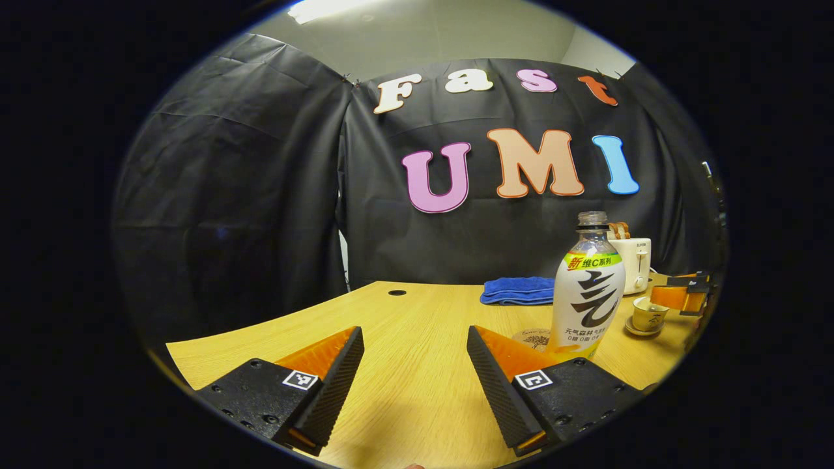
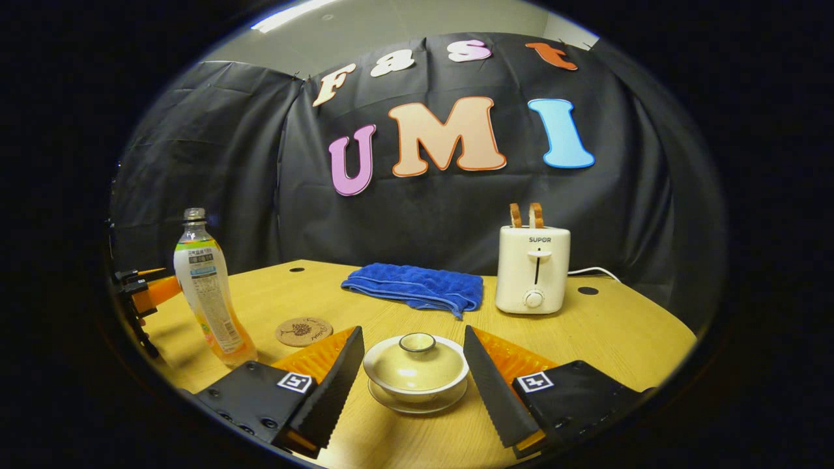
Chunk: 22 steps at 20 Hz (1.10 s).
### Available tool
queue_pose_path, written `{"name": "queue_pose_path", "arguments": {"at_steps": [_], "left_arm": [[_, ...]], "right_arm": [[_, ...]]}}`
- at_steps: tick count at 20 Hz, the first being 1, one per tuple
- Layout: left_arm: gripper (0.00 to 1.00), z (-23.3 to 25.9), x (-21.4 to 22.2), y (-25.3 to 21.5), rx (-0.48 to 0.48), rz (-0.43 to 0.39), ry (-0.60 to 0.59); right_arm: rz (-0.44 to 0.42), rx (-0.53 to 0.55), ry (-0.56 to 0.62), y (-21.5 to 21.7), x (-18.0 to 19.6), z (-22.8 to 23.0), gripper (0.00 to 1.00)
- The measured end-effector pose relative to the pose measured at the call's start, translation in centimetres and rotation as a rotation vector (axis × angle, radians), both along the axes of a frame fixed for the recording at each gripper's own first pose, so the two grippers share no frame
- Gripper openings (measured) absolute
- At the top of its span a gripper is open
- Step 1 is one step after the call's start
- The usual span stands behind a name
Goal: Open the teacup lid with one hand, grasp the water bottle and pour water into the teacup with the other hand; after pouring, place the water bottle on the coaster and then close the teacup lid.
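teacup point(image 2: 417, 372) with lid point(image 2: 417, 358) on, upright between the right gripper's point(image 2: 414, 378) spread jaws, untouched. one water bottle point(image 1: 587, 290) stands upright, long axis vertical, just beyond the left gripper's point(image 1: 416, 374) spread right jaw. one coaster point(image 2: 303, 331) beside the bottle on the surface point(image 2: 625, 339).

Left gripper point(image 1: 415, 374) and right gripper point(image 2: 414, 374) alike, black screw-studded bodies, orange wedge fingers, ribbed black pads, small square black-and-white markers

Site: I read a staged recording booth | black cloth wall point(image 2: 195, 163) at 12 o'clock | wooden table point(image 2: 638, 339) | toaster point(image 2: 532, 268) at 1 o'clock | office ceiling light point(image 1: 326, 8)
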<state>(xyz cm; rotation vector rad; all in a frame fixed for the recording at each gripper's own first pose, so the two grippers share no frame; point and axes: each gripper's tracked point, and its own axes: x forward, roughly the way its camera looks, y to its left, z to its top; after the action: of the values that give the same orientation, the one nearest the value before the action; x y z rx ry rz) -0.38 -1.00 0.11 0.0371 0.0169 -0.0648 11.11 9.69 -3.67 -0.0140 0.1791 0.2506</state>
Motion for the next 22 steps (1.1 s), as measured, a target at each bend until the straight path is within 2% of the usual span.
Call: {"name": "queue_pose_path", "arguments": {"at_steps": [1,3,4,8,10,12,15,16,22], "left_arm": [[0.93,0.0,0.0,0.0,0.0,0.0,0.0],[0.93,-0.1,0.0,0.0,0.0,0.0,0.0],[0.93,0.0,0.0,0.0,0.0,-0.001,0.0],[0.93,0.0,0.0,0.0,-0.001,-0.002,0.0],[0.93,0.1,0.0,0.0,-0.001,-0.003,0.0],[0.93,0.0,0.0,0.0,-0.001,-0.005,0.001],[0.93,0.0,-0.1,0.0,-0.001,-0.007,0.0],[0.93,0.0,0.0,-0.1,-0.001,-0.01,0.0],[0.93,0.1,-0.2,-0.3,-0.001,-0.031,0.0]], "right_arm": [[0.003,-0.004,0.016,0.2,0.3,-0.2,0.99],[-0.008,-0.005,0.024,0.3,1.2,-0.3,0.91],[-0.017,-0.005,0.028,0.2,1.5,-0.4,0.83],[-0.03,-0.006,0.042,0.1,1.8,-0.6,0.61],[-0.017,-0.004,0.032,0.2,1.7,-0.5,0.61],[-0.024,-0.008,0.028,0.2,2.0,-0.5,0.37],[-0.029,-0.006,0.027,0.0,1.8,-0.3,0.36],[-0.035,-0.006,0.021,-0.1,1.8,-0.3,0.31],[-0.02,0.031,-0.061,-0.2,1.3,1.2,0.31]]}}
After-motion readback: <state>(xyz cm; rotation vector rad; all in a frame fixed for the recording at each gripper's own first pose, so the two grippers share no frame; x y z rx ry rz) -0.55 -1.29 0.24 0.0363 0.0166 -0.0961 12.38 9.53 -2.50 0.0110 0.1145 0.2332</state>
